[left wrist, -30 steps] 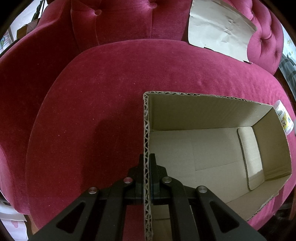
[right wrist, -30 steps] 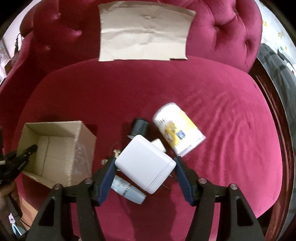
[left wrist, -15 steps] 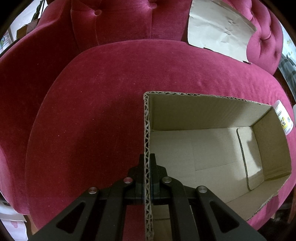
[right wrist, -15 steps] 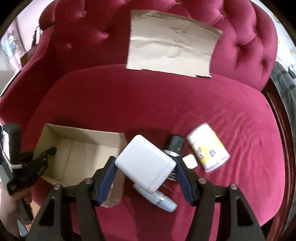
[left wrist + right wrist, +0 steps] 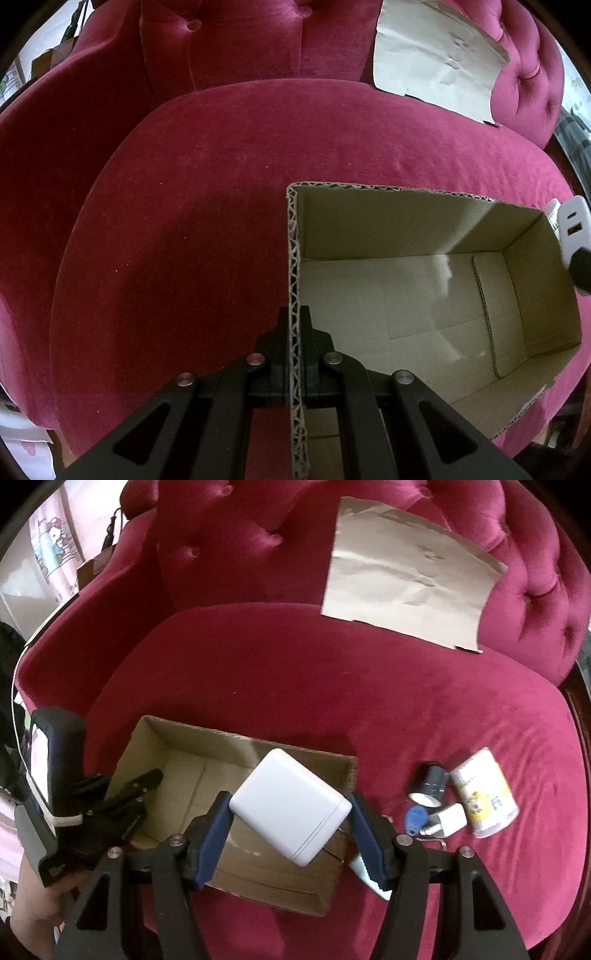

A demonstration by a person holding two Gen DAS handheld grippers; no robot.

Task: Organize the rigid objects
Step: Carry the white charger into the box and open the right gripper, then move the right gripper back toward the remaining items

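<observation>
An open cardboard box (image 5: 406, 295) sits on a red velvet seat; it also shows in the right wrist view (image 5: 192, 771). My left gripper (image 5: 295, 332) is shut on the box's left wall; it appears in the right wrist view (image 5: 122, 797) too. My right gripper (image 5: 290, 812) is shut on a white charger block (image 5: 291, 805), held above the box's right end. The charger shows at the right edge of the left wrist view (image 5: 572, 229).
On the seat right of the box lie a yellow-labelled can (image 5: 487, 794), a small black cylinder (image 5: 430, 779), a small white plug (image 5: 448, 819), a blue cap (image 5: 415, 818) and a pale tube (image 5: 364, 875). A brown paper sheet (image 5: 406, 572) leans on the backrest.
My right gripper has carried the white charger leftward from above the loose items to over the box. The left gripper has held the box wall still.
</observation>
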